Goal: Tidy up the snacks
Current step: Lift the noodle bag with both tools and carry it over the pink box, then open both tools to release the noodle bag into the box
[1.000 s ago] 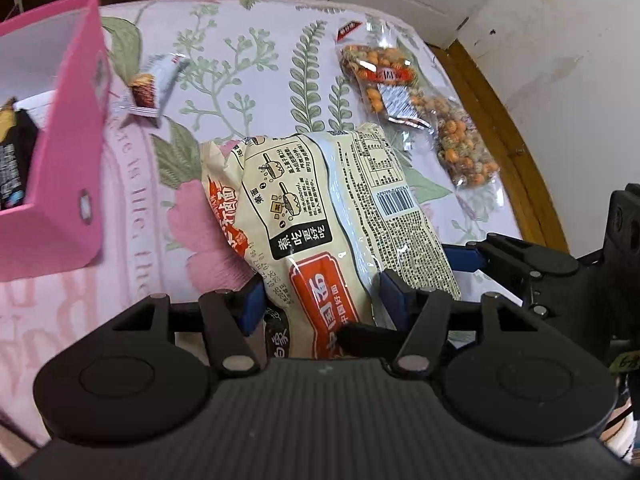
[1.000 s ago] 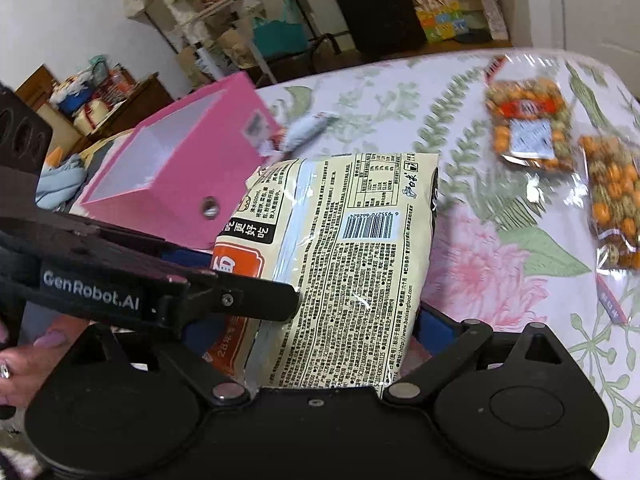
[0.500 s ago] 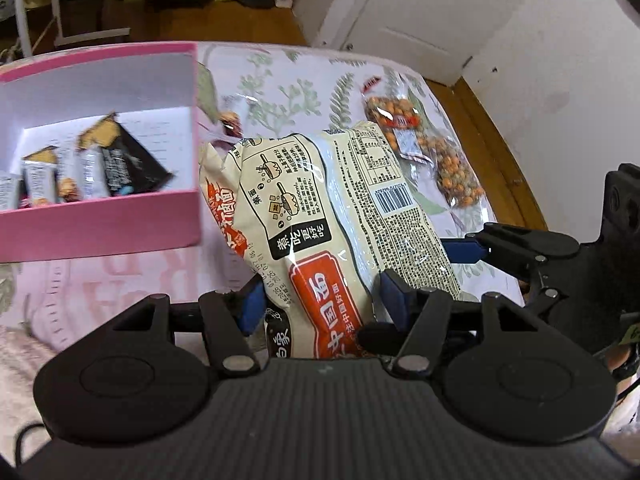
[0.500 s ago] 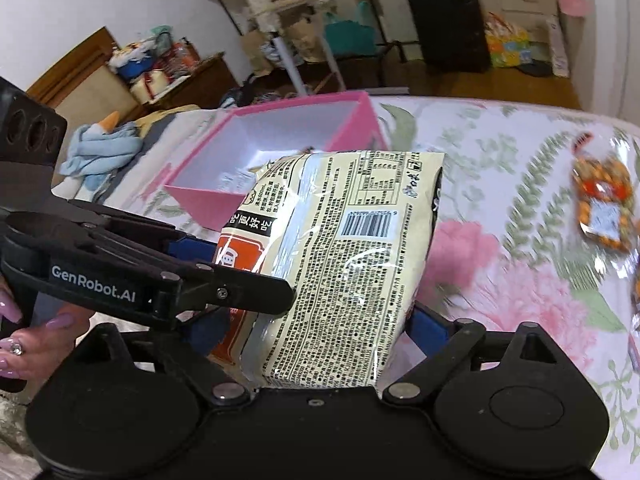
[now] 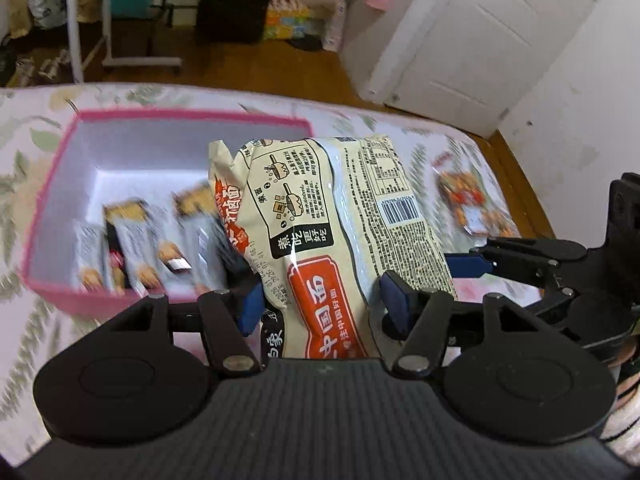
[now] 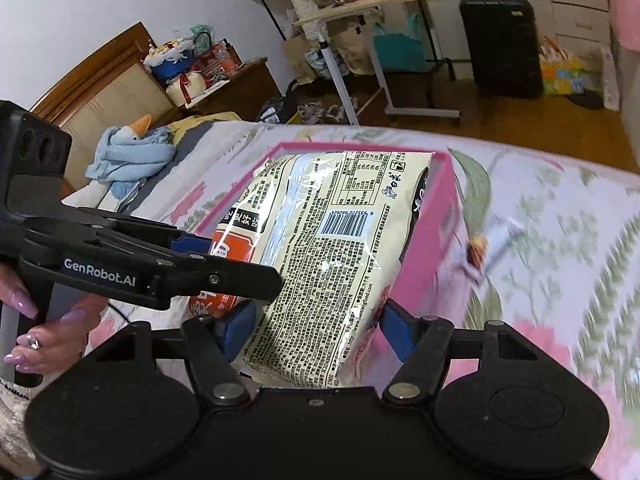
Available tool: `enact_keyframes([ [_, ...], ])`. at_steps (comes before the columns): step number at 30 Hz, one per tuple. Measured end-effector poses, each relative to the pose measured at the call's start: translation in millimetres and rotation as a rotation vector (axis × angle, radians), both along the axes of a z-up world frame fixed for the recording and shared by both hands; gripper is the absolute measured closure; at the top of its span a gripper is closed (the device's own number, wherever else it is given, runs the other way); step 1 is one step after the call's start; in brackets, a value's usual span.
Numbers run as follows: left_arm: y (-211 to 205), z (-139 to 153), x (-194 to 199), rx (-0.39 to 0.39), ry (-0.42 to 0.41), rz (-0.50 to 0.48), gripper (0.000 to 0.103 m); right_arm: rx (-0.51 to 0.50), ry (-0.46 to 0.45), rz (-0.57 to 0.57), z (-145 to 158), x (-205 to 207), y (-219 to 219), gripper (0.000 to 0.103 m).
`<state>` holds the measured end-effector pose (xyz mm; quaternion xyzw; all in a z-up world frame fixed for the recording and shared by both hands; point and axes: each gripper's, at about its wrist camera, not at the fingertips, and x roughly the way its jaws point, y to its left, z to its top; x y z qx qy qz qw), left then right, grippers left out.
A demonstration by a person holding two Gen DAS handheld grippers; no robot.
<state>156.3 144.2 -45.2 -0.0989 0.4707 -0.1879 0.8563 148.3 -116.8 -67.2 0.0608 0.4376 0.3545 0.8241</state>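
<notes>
I have the noodle bag point(image 5: 340, 240) pinched at its near end by both grippers, left gripper point(image 5: 320, 306) and right gripper point(image 6: 316, 332), each closed on the pack side by side, and it hangs in the air over the pink box point(image 5: 52, 172) on the floral bedspread point(image 6: 560, 264). In my right view the bag's far end covers most of the box opening.

My read is that it is light, with a slick, crinkly film around a brittle noodle block inside (squeeze too hard and it will crack), so the near end where I hold it seems the right place. The film may slide between the pads if I tilt sharply.

Small bars point(image 5: 132, 240) already lie in the left part of the box, though blur keeps me from counting them. A bag of coated nuts point(image 5: 468, 204) rests on the spread to the right, well apart from the box.

Compared with a second ago, the bag is higher and further left: then it was low over the spread beside the box, whose side wall faced me; now I look down into the box. The grip on the pack looks unchanged.
</notes>
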Motion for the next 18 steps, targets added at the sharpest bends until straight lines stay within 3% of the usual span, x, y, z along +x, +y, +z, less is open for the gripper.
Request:
enact_keyframes([
  [3,14,-4,28,0.024,-0.022,0.033,0.043,0.014,0.002,-0.001,-8,28,20,0.03],
  [9,36,-33,77,0.012,0.024,0.074,0.042,0.005,0.056,-0.04,-33,62,45,0.03],
  [18,41,-73,96,-0.036,0.067,0.09,0.038,-0.159,0.028,-0.055,-46,62,73,0.03],
])
